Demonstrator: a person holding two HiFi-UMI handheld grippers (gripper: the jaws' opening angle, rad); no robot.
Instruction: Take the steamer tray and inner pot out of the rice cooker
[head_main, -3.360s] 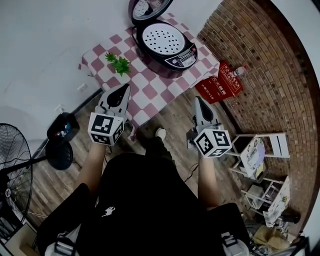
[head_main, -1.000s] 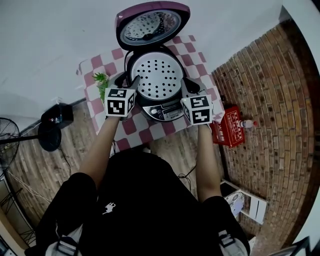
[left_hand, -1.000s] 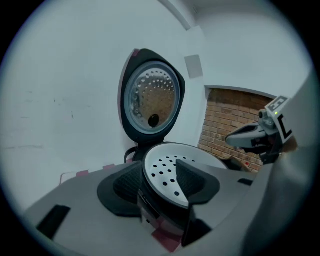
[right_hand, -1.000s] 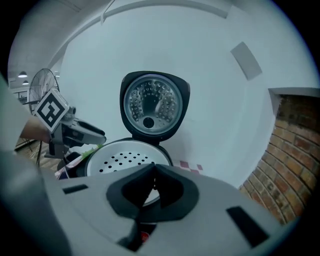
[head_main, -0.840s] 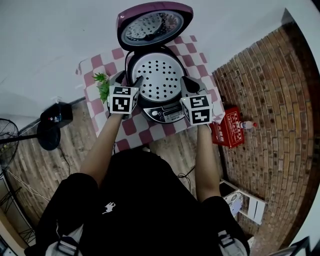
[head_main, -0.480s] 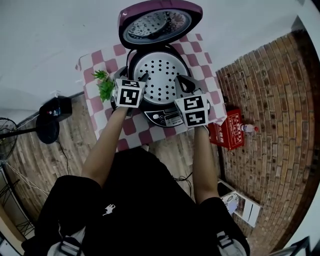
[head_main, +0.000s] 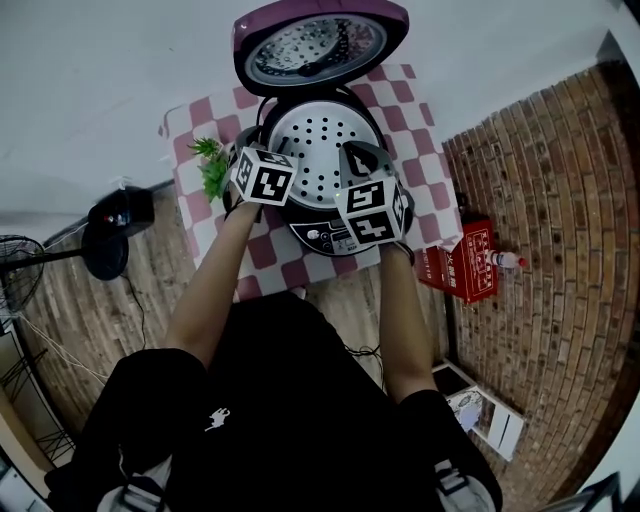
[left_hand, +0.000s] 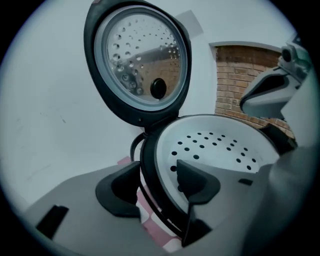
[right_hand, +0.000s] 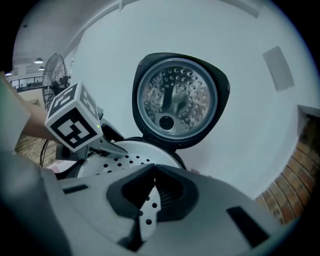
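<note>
The purple rice cooker (head_main: 325, 232) stands open on the checked table, its lid (head_main: 318, 40) tipped back. The white steamer tray (head_main: 315, 140) with round holes sits in its top and hides the inner pot. My left gripper (left_hand: 157, 185) straddles the cooker's left rim and the tray's (left_hand: 220, 145) edge. One jaw is inside the tray and one outside. Its jaws have just been closing, with a gap still showing at the outer pad. My right gripper (right_hand: 152, 175) is shut with nothing in it, over the tray's (right_hand: 120, 157) right side.
A small green plant (head_main: 212, 170) stands on the pink-and-white cloth (head_main: 405, 110) just left of the cooker. On the wooden floor are a red box (head_main: 465, 262) at the right and a fan base (head_main: 108, 235) at the left. A brick wall (head_main: 545, 190) runs along the right.
I have come up to the table. The left gripper sank onto the cooker's left rim. The right gripper slid leftward from beside the cooker to over the tray.
</note>
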